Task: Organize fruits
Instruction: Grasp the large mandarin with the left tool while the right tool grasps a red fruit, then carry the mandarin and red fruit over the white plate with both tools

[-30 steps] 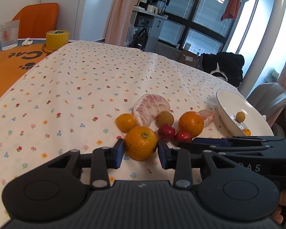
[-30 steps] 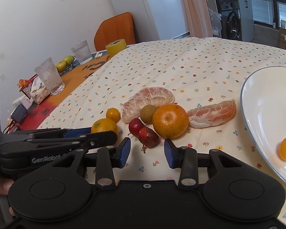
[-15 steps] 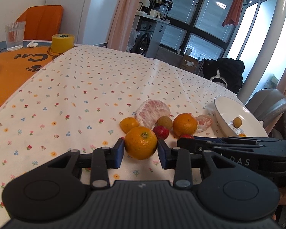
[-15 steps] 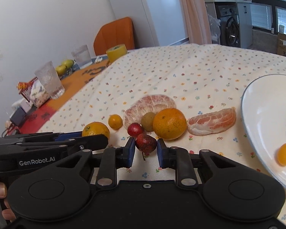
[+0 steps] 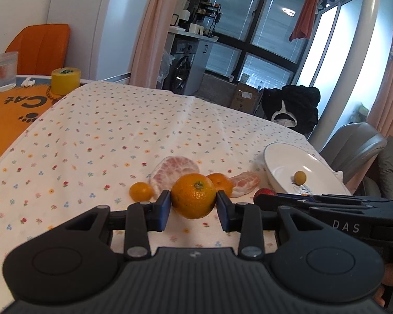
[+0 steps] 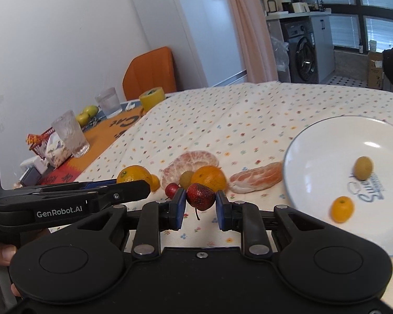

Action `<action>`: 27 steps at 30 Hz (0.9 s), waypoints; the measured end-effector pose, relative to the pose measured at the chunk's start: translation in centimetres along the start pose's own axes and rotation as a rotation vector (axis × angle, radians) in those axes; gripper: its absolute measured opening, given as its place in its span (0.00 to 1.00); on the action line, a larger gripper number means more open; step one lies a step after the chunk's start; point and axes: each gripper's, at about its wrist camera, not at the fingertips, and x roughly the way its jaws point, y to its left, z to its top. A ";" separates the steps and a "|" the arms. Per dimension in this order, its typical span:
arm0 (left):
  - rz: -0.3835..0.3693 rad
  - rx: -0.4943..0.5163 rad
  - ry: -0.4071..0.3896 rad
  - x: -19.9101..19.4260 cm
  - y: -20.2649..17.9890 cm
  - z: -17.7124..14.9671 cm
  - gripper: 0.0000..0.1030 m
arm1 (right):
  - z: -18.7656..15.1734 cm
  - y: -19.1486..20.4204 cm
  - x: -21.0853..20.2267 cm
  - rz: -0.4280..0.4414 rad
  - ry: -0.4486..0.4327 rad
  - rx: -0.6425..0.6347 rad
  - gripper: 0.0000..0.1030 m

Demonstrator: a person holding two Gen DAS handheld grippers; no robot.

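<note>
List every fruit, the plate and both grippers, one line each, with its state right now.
left gripper: shut on the orange
orange: held off the cloth
right gripper: shut on the strawberry
strawberry: held between the pads
second orange: resting on the tablecloth
pomelo pieces: peeled, on the tablecloth
plate: holds two small fruits
kumquat: on the plate

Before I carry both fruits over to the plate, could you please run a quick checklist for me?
1. Left gripper shut on the orange: ok.
2. Right gripper shut on the strawberry: ok.
3. Both fruits lifted clear of the tablecloth: cannot tell.
4. Bare room on the white plate beside its kumquat and small yellow-green fruit: ok.
5. Grippers apart from each other: ok.
</note>
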 end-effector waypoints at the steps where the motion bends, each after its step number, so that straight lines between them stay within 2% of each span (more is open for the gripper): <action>1: -0.004 0.007 -0.003 -0.1 -0.4 0.1 0.35 | 0.0 -0.2 -0.3 -0.005 -0.006 0.001 0.22; 15: -0.068 0.058 -0.021 -0.4 -4.4 1.0 0.35 | -0.3 -2.1 -5.0 -0.037 -0.092 0.003 0.22; 27: -0.093 0.121 -0.003 0.8 -7.5 1.0 0.35 | -1.4 -5.6 -6.9 -0.104 -0.137 0.039 0.22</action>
